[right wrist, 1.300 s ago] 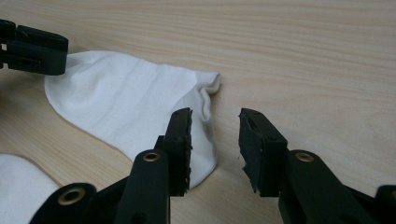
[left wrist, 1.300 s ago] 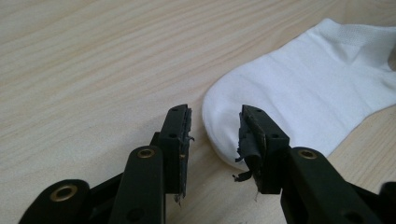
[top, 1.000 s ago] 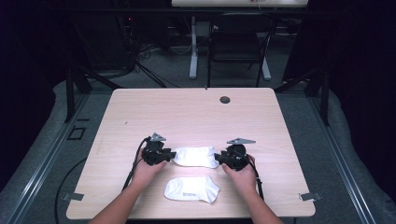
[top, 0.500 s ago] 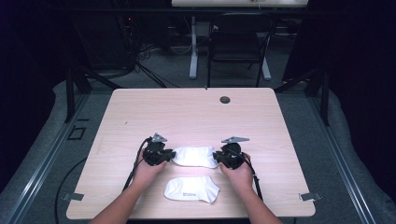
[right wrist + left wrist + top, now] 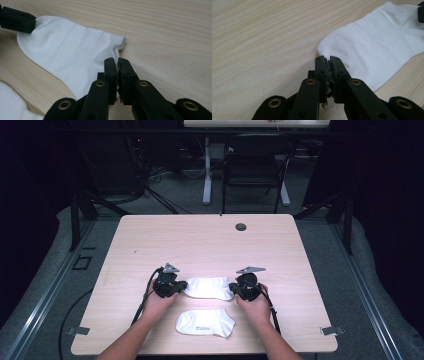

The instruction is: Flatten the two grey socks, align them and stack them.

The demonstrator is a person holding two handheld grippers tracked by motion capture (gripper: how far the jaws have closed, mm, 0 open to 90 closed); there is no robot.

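The pale wood-grain counter (image 5: 210, 240) carries two white ankle socks; the far sock (image 5: 209, 287) lies flat between my hands, the near sock (image 5: 205, 322) just in front of it. My left gripper (image 5: 329, 58) and right gripper (image 5: 117, 60) have just been closing, fingers now pinched on the far sock's opposite ends, probably to lift it stretched flat; the soft knit puckers at the right pinch.

Second sock (image 5: 205, 323), table (image 5: 200, 240), chair (image 5: 255, 170)
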